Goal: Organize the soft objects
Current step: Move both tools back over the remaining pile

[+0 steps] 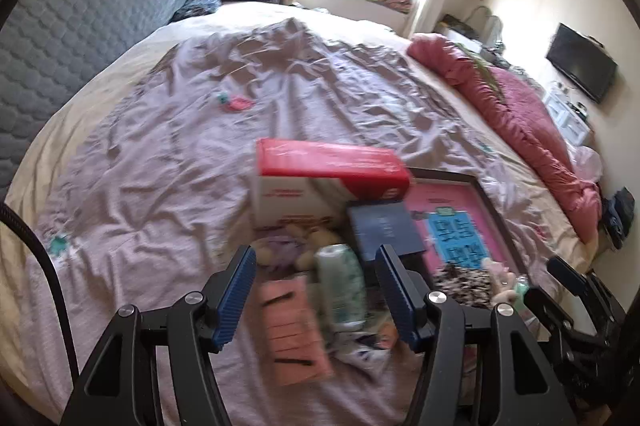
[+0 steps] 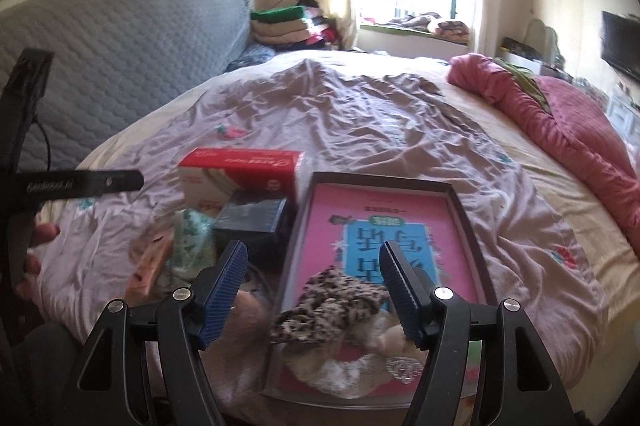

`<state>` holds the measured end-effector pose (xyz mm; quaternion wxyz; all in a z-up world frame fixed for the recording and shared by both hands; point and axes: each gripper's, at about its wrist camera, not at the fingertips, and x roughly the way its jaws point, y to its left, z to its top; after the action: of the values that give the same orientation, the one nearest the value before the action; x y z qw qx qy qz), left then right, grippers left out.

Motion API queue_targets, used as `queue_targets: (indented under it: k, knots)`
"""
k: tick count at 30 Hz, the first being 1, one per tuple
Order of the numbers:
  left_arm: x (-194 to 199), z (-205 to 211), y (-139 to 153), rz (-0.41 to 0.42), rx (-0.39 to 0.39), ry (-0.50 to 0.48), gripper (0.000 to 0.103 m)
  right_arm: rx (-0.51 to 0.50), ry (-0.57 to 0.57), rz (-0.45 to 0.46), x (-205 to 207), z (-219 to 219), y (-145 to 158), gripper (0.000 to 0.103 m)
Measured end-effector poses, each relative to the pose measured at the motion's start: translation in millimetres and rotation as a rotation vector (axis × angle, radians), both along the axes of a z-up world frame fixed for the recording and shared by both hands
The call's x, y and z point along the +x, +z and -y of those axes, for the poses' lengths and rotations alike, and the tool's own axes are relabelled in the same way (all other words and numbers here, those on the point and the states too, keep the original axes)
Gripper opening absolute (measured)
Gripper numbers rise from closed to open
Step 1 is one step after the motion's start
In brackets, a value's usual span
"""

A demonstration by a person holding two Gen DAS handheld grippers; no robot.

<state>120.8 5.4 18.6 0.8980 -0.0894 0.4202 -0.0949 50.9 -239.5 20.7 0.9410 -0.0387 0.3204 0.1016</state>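
Observation:
My left gripper [image 1: 316,249] hangs open over a pile on the bed. Below its fingers lie a green-and-white soft pack [image 1: 340,282], a flat pink pack [image 1: 292,330] and a pale plush toy [image 1: 316,242]. Nothing touches the pads. My right gripper [image 2: 313,246] is open above a dark tray [image 2: 380,179] that holds a pink book [image 2: 400,222]. A leopard-print fabric piece [image 2: 332,298] and a white fluffy item [image 2: 348,366] lie on the book's near end, below the fingers. The same leopard fabric [image 1: 460,282] shows in the left wrist view.
A red-and-white box [image 1: 328,181] and a dark blue box [image 1: 380,230] stand behind the pile, beside the tray. A rolled pink quilt [image 1: 520,113] lines the bed's right side. A grey padded headboard [image 1: 80,25] rises at the left. Wrinkled lilac sheet [image 1: 280,73] stretches beyond.

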Motion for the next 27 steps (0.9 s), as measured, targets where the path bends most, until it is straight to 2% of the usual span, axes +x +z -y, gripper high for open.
queue_targets:
  k: [6, 11, 13, 16, 27]
  knots:
    - [7.0, -21.8, -20.2, -0.082, 0.017, 0.021, 0.061, -0.057, 0.101, -0.029, 0.3, -30.8, -11.4, 0.071]
    - [8.9, -26.0, -39.7, -0.157, -0.031, 0.012, 0.061, -0.104, 0.166, -0.062, -0.4, -50.2, -21.6, 0.071]
    - [10.2, -22.0, -47.4, -0.189, -0.015, 0.000, 0.061, -0.112, 0.185, -0.079, 0.7, -55.9, -25.6, 0.071]
    - [11.1, -15.9, -55.7, -0.213, 0.008, -0.014, 0.061, -0.122, 0.198, -0.091, 1.1, -59.3, -29.5, 0.071]
    - [13.1, -5.4, -78.4, -0.282, -0.001, -0.046, 0.061, -0.198, 0.235, -0.185, 13.6, -72.3, -61.3, 0.071]
